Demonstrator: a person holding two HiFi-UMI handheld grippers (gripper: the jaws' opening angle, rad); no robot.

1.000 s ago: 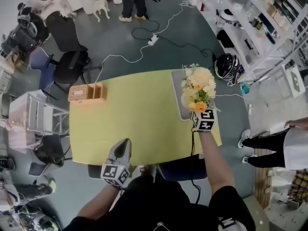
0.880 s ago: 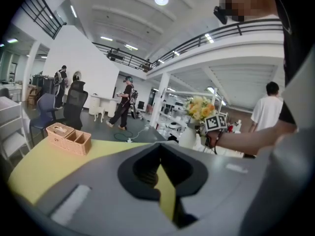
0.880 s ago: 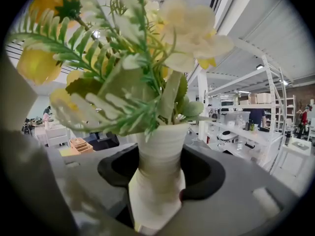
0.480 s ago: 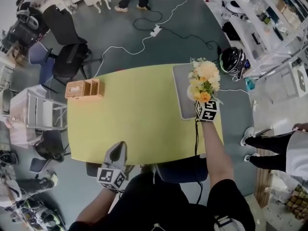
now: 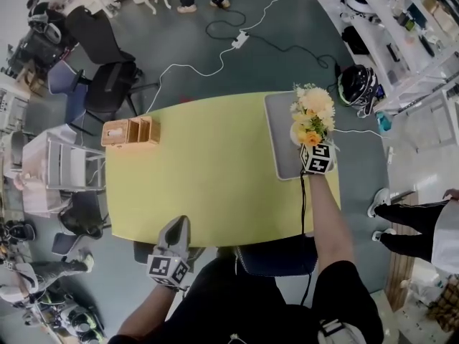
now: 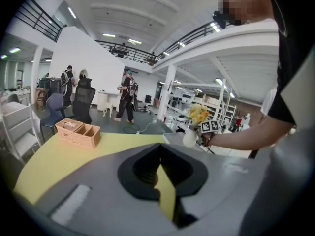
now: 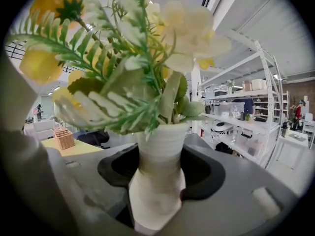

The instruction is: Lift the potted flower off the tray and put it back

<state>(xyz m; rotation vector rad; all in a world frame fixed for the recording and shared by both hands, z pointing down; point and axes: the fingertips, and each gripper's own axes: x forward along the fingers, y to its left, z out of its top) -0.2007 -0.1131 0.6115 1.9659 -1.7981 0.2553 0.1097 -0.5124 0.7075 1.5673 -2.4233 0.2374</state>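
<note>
We log the right gripper clamped on the white ribbed pot of yellow and cream flowers, over the grey rectangular tray, frame right. At lower left, the left gripper is pinched together, empty.

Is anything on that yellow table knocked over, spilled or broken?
Nothing stands out. The potted flower is held upright by the right gripper at the grey tray, no spill in view, and the wicker box sits squarely near the far left corner of the table.
</note>
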